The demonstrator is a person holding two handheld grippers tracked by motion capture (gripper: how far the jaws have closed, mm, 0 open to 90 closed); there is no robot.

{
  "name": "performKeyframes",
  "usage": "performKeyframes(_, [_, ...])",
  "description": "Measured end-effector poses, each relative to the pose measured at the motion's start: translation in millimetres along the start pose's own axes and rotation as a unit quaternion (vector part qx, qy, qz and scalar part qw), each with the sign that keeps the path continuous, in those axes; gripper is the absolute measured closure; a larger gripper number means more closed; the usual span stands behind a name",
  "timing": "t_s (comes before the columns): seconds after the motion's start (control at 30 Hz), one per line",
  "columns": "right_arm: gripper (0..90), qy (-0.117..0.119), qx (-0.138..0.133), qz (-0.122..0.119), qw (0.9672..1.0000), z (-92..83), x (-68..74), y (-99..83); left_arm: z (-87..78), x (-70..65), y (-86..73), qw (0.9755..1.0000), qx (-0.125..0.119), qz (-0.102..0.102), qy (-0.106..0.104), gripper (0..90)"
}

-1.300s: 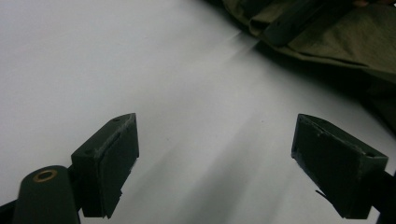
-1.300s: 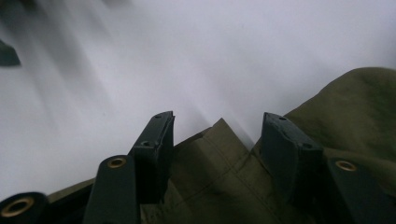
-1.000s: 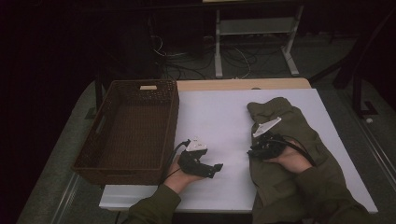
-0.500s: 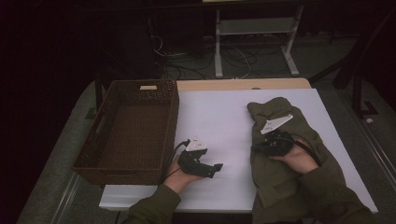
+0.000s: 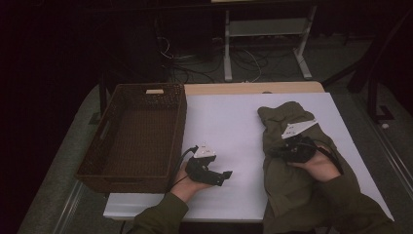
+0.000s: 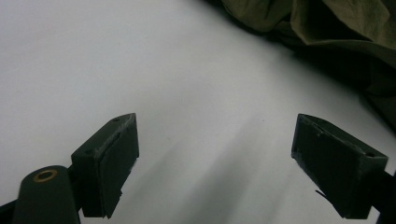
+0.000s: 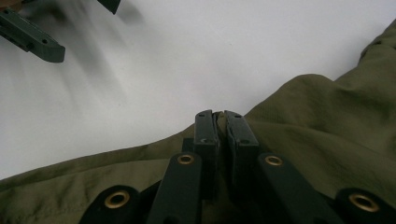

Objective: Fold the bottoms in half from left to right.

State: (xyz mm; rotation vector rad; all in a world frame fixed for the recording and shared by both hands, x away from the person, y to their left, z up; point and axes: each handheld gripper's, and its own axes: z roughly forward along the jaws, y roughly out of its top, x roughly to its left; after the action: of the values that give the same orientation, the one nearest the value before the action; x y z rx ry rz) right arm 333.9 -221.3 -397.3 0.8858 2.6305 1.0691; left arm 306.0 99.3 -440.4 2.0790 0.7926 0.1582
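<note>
An olive green garment [image 5: 285, 119] lies crumpled on the right of the white table [image 5: 229, 117]. My right gripper [image 5: 273, 152] sits over its left edge. In the right gripper view its jaws [image 7: 219, 116] have just been closing and now pinch a fold of the garment [image 7: 322, 121] between them. My left gripper [image 5: 225, 176] rests near the table's front edge, pointing right toward the garment. Its jaws [image 6: 215, 158] stand wide open over bare tabletop with nothing between them, and the garment [image 6: 336, 23] lies farther ahead.
A dark brown wicker basket [image 5: 181, 122] stands on the left of the table, with nothing seen inside. Bare white tabletop lies between the basket and the garment. Behind the table are cables and a white metal stand [image 5: 265, 34] on the dark floor.
My right hand has shifted a little to the right over the garment, and its jaws have closed on the fabric. The left hand has stayed put.
</note>
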Motion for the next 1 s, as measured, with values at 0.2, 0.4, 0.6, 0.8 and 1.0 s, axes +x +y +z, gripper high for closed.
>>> performKeyframes(0.2, [83.4, -0.002, -0.003, 0.008, 1.0, -7.4, -1.6, -6.8, 0.8, -0.9, 0.1, 1.0, 0.003, 0.003, -0.001, 14.3])
performKeyframes(0.4, [83.7, -0.009, -0.005, 0.017, 0.9998, -19.0, -4.3, -17.2, 1.0, -0.9, 0.0, 1.0, 0.003, 0.003, 0.001, 14.3])
performKeyframes(0.6, [83.8, -0.016, -0.009, 0.032, 0.9993, -30.2, -8.8, -27.6, 1.2, -1.2, 0.1, 1.0, 0.003, 0.004, 0.001, 14.2])
performKeyframes(0.8, [83.9, -0.022, -0.015, 0.043, 0.9988, -40.2, -11.2, -36.7, 2.0, -0.7, 0.0, 1.0, 0.006, 0.005, 0.001, 14.3])
performKeyframes(1.0, [83.9, -0.025, -0.017, 0.049, 0.9983, -48.0, -12.2, -44.4, 2.1, -0.7, 0.3, 1.0, 0.005, 0.004, 0.0, 14.2])
